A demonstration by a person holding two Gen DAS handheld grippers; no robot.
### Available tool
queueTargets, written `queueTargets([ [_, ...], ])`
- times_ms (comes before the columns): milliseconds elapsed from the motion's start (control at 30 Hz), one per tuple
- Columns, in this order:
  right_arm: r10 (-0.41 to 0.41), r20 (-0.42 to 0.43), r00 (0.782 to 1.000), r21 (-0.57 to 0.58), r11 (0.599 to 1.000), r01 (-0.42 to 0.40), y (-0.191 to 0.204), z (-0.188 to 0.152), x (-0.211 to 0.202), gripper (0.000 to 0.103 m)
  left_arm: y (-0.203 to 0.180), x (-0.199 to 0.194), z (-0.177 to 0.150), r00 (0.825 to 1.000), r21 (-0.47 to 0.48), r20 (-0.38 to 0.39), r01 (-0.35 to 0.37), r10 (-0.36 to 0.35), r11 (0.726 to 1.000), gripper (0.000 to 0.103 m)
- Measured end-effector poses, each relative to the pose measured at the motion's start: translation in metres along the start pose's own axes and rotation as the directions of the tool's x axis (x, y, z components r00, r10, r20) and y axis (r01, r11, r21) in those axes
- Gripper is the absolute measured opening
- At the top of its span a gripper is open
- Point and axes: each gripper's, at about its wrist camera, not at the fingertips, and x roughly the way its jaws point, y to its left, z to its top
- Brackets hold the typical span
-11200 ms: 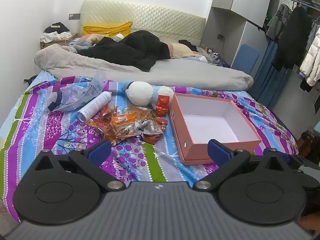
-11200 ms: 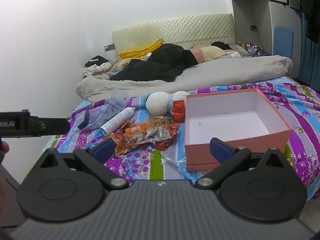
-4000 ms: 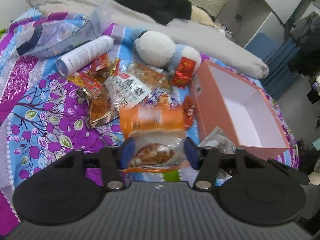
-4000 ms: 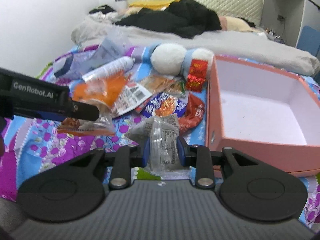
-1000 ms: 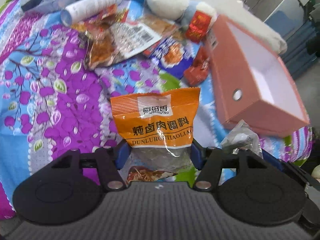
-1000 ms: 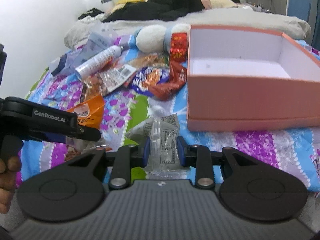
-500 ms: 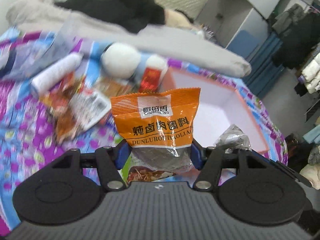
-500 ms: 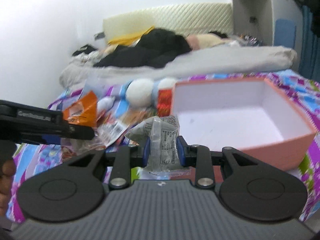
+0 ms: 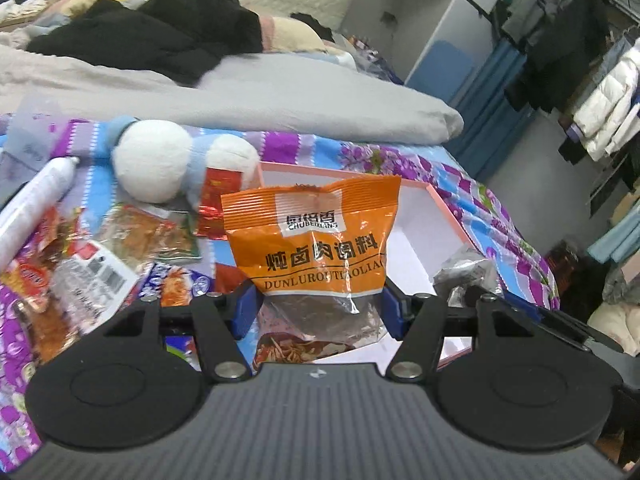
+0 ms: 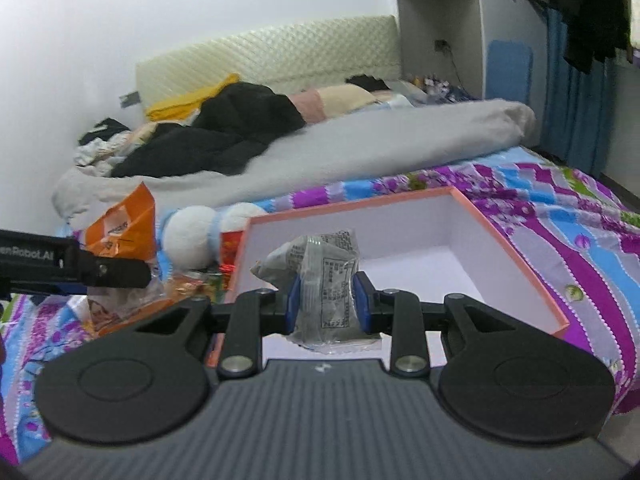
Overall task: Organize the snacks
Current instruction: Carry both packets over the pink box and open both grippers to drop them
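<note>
My left gripper is shut on an orange seasoning packet, which stands upright between the blue pads and hides part of the pink box behind it. My right gripper is shut on a small grey-clear snack packet, held in front of the pink box, whose white inside shows beyond it. In the right wrist view the left gripper's black finger and the orange packet appear at the left. A pile of loose snack packets lies on the bedsheet left of the box.
A white and blue plush toy and a white tube lie beyond the snack pile. A rolled grey duvet and dark clothes cross the bed behind. Hanging clothes stand at the right.
Both grippers have risen with their packets and tipped up from looking down at the sheet; the pink box now sits straight ahead behind each packet.
</note>
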Motion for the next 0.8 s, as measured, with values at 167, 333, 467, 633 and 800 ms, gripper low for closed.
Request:
queueTargets([
  [167, -0.023, -0.054, 0.998, 0.021, 0.999, 0.024, -0.018, -0.005, 0.023, 0.032, -0.007, 0.037, 0.008, 0.999, 0.028, -0.050, 0.005, -0.003, 1.000, 0.066],
  [333, -0.027, -0.111, 0.993, 0.040, 0.999, 0.032, -0.032, -0.014, 0.049, 0.032, -0.010, 0.076, 0.013, 0.995, 0.049, -0.098, 0.006, -0.001, 0.999, 0.066],
  [467, -0.029, -0.153, 0.988, 0.050, 0.998, 0.038, -0.040, -0.022, 0.071, 0.032, -0.011, 0.099, 0.012, 0.991, 0.065, -0.130, 0.006, 0.003, 0.998, 0.066],
  [633, -0.032, -0.187, 0.982, 0.067, 0.997, 0.045, -0.046, -0.030, 0.089, 0.033, -0.011, 0.117, 0.011, 0.989, 0.071, -0.150, 0.001, 0.009, 0.998, 0.067],
  [800, -0.041, -0.218, 0.975, 0.092, 0.994, 0.062, -0.052, -0.035, 0.097, 0.056, -0.012, 0.115, 0.012, 0.988, 0.068, -0.150, -0.007, 0.017, 0.998, 0.082],
])
